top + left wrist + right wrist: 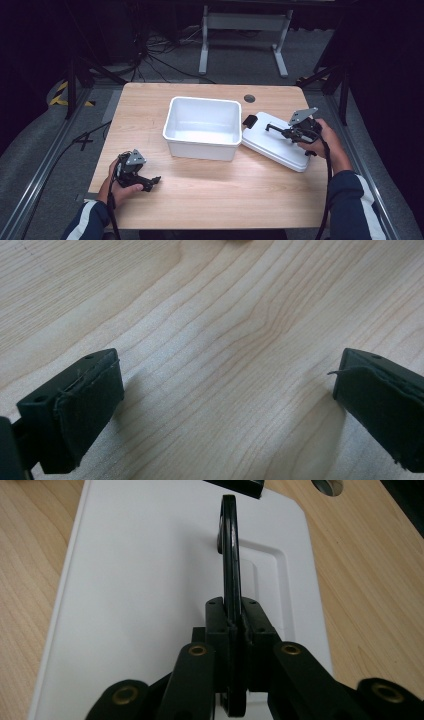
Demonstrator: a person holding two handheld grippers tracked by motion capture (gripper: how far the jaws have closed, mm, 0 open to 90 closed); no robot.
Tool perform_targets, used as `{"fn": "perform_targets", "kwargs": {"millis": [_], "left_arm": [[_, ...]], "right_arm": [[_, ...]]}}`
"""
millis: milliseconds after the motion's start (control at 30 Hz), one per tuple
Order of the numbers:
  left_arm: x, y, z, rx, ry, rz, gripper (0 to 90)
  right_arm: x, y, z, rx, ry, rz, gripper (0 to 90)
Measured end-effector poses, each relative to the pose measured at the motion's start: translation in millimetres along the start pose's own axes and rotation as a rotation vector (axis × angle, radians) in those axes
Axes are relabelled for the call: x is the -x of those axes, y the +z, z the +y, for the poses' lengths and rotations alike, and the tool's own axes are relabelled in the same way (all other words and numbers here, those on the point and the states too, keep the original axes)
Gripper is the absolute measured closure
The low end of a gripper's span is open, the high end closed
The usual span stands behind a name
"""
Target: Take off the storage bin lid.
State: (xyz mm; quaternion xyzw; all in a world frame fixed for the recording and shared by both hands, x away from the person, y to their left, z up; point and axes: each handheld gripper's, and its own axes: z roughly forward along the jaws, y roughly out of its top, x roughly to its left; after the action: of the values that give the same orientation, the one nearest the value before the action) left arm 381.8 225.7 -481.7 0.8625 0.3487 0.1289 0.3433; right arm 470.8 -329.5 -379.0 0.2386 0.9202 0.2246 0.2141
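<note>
High view. The right gripper (295, 131) is clamped on the black handle (276, 129) of the white lid (274, 141), which lies flat on the wooden table (210, 195) just beside the open white storage box (202, 128). The handle runs forward from the jaws; the box stands beyond the handle's far end. The left gripper (150, 182) rests on the table, well apart from box and lid, with nothing between its jaws.

Left gripper view. The 2 jaws stand wide apart, 1 at each side of the frame. Bare wood grain (225, 340) lies between and ahead of them.

Right gripper view. The 2 jaws are closed on the thin handle (230, 555), which rises edge-on straight ahead of them. The lid surface (140, 580) spreads beneath and to both sides of the jaws. A black latch (235, 486) sits at the lid's far edge, past the handle.

Risks, as judged:
1. The grip holds only 1 narrow handle. On lifting, the lid may pivot or swing about it.
2. A tilted lid may catch the box rim and fail to seat.
3. The box is unsupported. A sideways push from the lid may slide it, since the left gripper is far off.

Markings. No brand, label or legible writing is visible on lid, box or grippers.
</note>
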Motion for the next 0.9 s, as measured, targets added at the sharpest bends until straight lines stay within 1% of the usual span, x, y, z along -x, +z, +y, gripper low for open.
{"fn": "perform_targets", "kwargs": {"millis": [167,200,300,367,500,667,733,767,800,833,900], "left_arm": [[0.0,0.0,0.0,0.000,0.000,0.000,0.3],[0.0,0.0,0.0,0.000,0.000,0.000,0.3],[0.0,0.0,0.0,0.000,0.000,0.000,0.3],[0.0,0.0,0.0,0.000,0.000,0.000,0.3],[0.0,0.0,0.0,0.000,0.000,0.000,0.3],[0.0,0.0,0.0,0.000,0.000,0.000,0.3],[0.0,0.0,0.0,0.000,0.000,0.000,0.3],[0.0,0.0,0.0,0.000,0.000,0.000,0.3],[0.0,0.0,0.0,0.000,0.000,0.000,0.3],[0.0,0.0,0.0,0.000,0.000,0.000,0.3],[0.0,0.0,0.0,0.000,0.000,0.000,0.3]], "right_arm": [[-1.0,5.9,-3.9,-0.021,-0.003,0.003,84.8],[-1.1,6.1,-5.2,-0.019,0.007,0.006,84.8],[-0.7,7.7,-7.1,-0.016,0.009,0.014,84.7],[-1.1,8.9,-8.3,-0.024,0.017,0.007,84.6],[-1.1,11.3,-10.6,-0.036,0.030,0.011,84.2],[-0.6,10.8,-11.4,-0.034,0.032,0.008,84.0],[-0.5,10.4,-11.5,-0.034,0.040,0.008,83.5],[-0.1,10.2,-11.7,-0.029,0.043,0.014,83.1],[0.0,9.3,-11.7,-0.023,0.045,0.009,82.5],[0.4,8.0,-11.8,-0.016,0.045,0.019,82.2],[0.5,5.4,-11.6,-0.013,0.048,0.016,81.1]]}}
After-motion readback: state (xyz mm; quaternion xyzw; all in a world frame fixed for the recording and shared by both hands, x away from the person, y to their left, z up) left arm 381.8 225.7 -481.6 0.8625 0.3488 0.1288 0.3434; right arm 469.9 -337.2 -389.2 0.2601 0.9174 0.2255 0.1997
